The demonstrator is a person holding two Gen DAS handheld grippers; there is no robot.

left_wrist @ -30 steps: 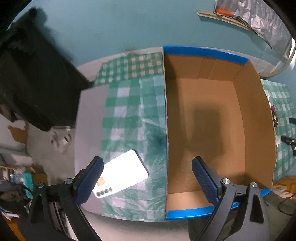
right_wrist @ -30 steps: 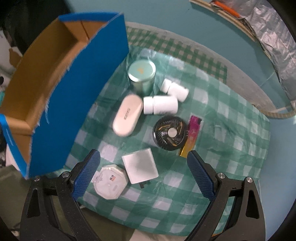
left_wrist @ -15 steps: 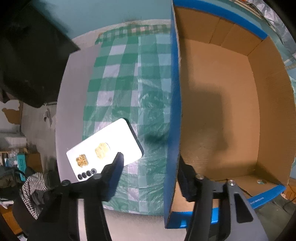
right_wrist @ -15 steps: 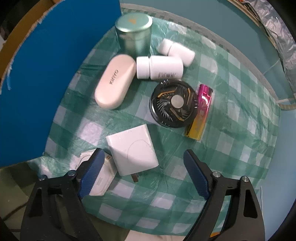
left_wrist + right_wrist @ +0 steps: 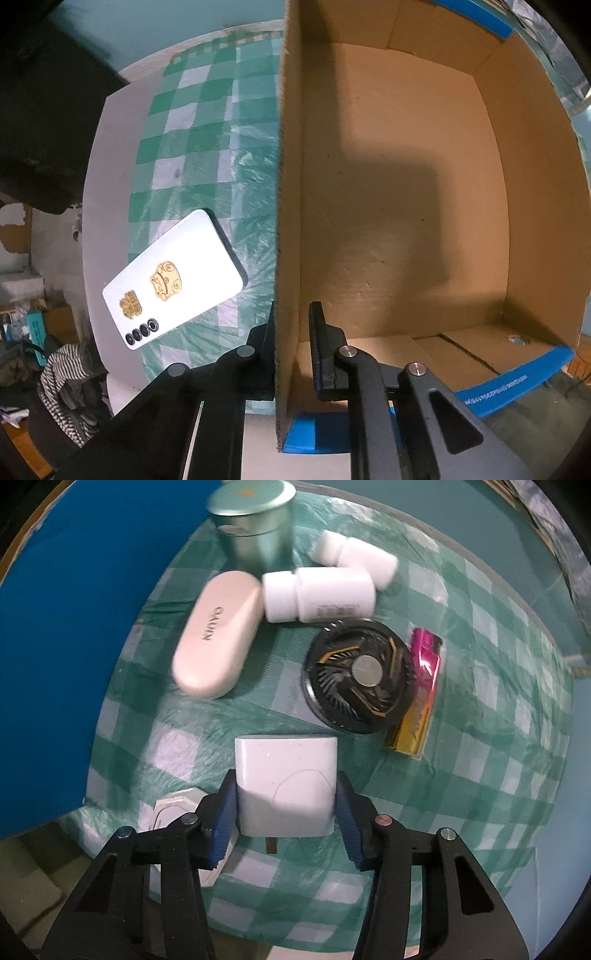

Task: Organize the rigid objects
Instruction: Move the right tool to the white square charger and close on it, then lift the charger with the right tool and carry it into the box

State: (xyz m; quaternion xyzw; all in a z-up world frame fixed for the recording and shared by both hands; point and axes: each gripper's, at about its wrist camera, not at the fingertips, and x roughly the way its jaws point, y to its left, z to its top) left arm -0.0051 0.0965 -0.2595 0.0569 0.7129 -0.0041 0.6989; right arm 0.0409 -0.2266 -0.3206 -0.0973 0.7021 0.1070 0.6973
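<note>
My left gripper (image 5: 290,332) straddles the near left wall (image 5: 288,221) of the open cardboard box (image 5: 406,184), one finger outside and one inside. Its jaws are closing on the wall, and a thin gap still shows at the inner pad (image 5: 319,350). A white phone (image 5: 173,280) lies face down on the checked cloth left of the box. My right gripper (image 5: 284,805) points down over a white square charger (image 5: 286,771). Its jaws are closing, and both blue pads (image 5: 225,812) lie against the charger's sides.
Beyond the charger lie a black fan (image 5: 358,675), a pink-gold lighter (image 5: 417,698), a pale glasses case (image 5: 218,635), two white bottles (image 5: 317,594), and a green tin (image 5: 255,528). A white hexagonal device (image 5: 173,812) sits under my right gripper's left finger. The box's blue outer wall (image 5: 74,627) stands at left.
Both grippers have come down and narrowed from wide open. The left one now straddles the box wall. The right one has closed in on the white charger.
</note>
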